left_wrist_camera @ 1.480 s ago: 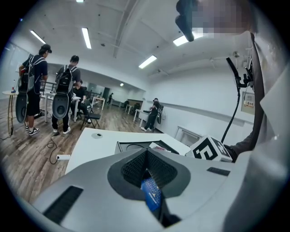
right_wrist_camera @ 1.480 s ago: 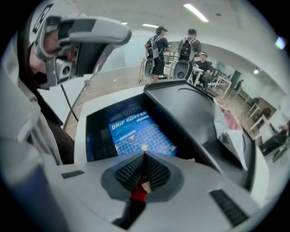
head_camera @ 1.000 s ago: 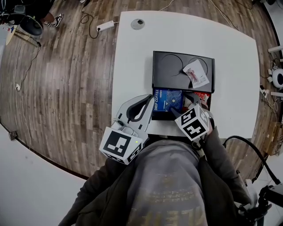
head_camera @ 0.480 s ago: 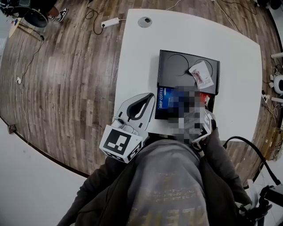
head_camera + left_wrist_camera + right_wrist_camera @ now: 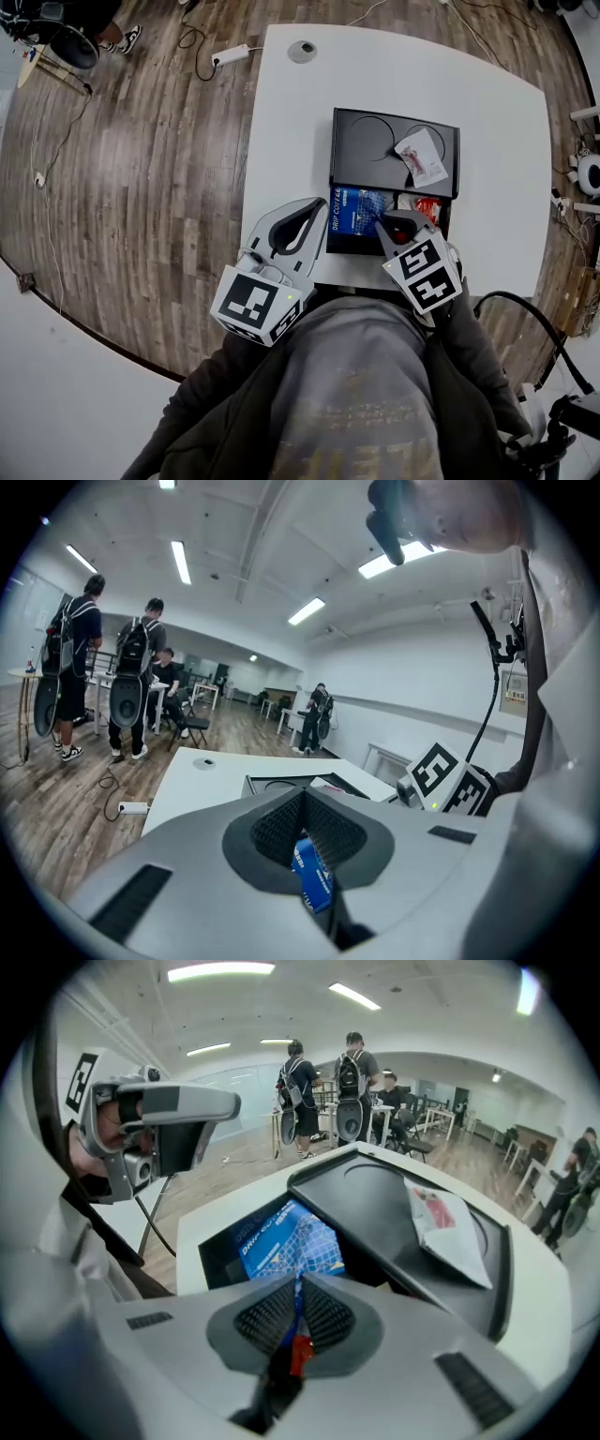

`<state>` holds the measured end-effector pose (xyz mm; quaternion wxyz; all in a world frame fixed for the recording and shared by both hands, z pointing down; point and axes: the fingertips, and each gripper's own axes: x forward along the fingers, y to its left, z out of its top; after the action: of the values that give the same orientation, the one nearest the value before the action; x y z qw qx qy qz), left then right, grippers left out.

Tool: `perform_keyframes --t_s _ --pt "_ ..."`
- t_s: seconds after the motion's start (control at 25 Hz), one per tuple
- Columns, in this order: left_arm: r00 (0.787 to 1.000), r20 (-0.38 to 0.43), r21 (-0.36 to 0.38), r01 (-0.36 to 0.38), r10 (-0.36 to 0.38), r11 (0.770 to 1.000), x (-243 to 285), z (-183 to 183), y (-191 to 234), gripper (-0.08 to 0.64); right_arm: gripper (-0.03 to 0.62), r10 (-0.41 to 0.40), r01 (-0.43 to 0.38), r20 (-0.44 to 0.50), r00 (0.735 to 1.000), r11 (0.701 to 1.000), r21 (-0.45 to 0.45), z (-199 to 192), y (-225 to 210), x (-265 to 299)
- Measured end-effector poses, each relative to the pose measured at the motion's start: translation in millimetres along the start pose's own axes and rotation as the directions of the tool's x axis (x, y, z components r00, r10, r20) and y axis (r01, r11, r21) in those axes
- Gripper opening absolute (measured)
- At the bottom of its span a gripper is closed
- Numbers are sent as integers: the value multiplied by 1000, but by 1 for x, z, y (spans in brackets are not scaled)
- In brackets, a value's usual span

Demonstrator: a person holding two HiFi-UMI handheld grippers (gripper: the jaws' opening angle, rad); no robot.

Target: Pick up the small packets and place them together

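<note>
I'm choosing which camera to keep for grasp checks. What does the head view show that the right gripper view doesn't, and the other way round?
Only the head view: the right claw's marker cube and the round cable port in the white table.
Only the right gripper view: its jaws closing on the edge of the blue drip coffee packet, and people with backpacks standing across the room.
Both: the black tray, the white-and-red packet on it, the blue drip coffee packet and the left claw.
</note>
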<state>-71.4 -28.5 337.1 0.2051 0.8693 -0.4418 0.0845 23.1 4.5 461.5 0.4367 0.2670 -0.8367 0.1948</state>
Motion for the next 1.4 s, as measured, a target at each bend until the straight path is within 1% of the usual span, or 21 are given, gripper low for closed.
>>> perform_keyframes --t_s 0.24,0.52,0.72,0.96,1.12,1.4 --pt "999 21 25 34 -34 999 4 5 -9 3 23 -25 27 57 998 999 -23 13 6 -29" --pt "997 43 47 55 -57 997 3 14 -17 3 25 -87 91 112 990 995 -35 30 -2 -55" --pt "997 60 51 38 -41 998 2 23 -11 3 25 -113 121 136 984 991 -55 47 -13 -60" --pt "999 49 29 11 -12 1000 7 26 -4 3 25 -146 155 155 977 987 -43 70 -47 -67" --pt "999 33 11 -11 10 1000 14 23 5 3 25 -152 159 149 977 987 -36 81 -69 -60" --pt "999 2 -30 -46 46 999 22 14 30 3 29 -151 153 59 987 988 -38 85 -87 -26"
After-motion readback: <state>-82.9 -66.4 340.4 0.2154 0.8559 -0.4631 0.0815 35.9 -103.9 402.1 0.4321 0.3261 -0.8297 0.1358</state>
